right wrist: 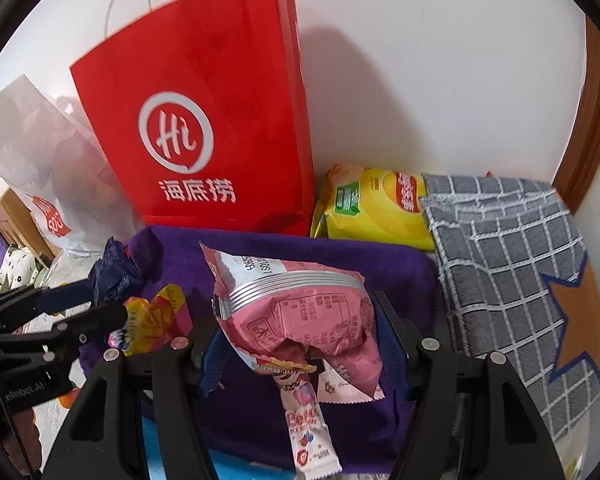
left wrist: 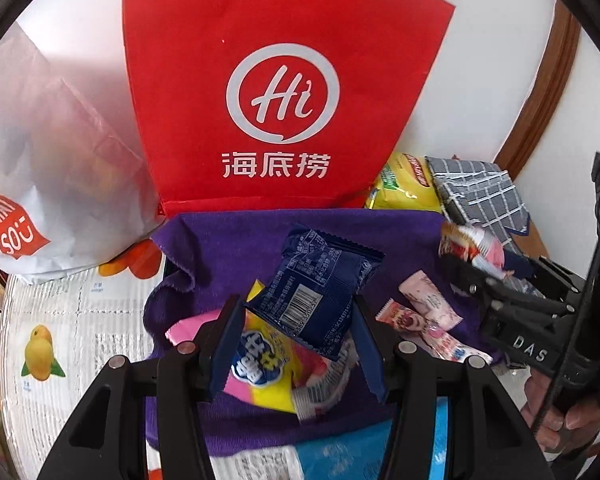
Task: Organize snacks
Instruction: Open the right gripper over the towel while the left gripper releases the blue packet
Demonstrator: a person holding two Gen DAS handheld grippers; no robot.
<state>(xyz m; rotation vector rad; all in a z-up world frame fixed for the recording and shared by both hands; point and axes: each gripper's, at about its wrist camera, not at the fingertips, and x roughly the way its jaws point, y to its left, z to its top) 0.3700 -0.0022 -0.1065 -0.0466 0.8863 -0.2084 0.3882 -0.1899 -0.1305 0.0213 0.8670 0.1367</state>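
Gripping a dark blue snack packet [left wrist: 318, 284], the left tongs [left wrist: 296, 344] were clenched on it, the blue pads pressed against both sides of the wrapper, barcode face toward the camera. This packet hung above a purple cloth [left wrist: 228, 240] spread on the tabletop, over a yellow-and-pink snack bag [left wrist: 266, 376] lying on the cloth. The right tongs [right wrist: 300, 348] were likewise clenched, grasping a pink snack packet [right wrist: 300, 312] with a ribbed silver band across its upper part; its printed back faced the camera and its lower edge appeared torn or creased, though the view was too close to confirm which. Below this packet, a long narrow pink candy stick [right wrist: 312, 432] lay on the purple cloth. In the left wrist view, several small pink sweets [left wrist: 424, 312] lay on the cloth to the right of the blue packet, and the right tongs appeared at the right edge with a hand [left wrist: 560, 416] on the handle. A red paper bag [left wrist: 284, 80] with a white "Hi" logo stood upright against the white wall, directly behind the cloth. A white plastic bag [left wrist: 52, 152] with a red label sat to its left. A yellow crisp bag [right wrist: 376, 208] lay to the right of the red bag, beside a grey checked cloth [right wrist: 500, 272] bearing an orange star.
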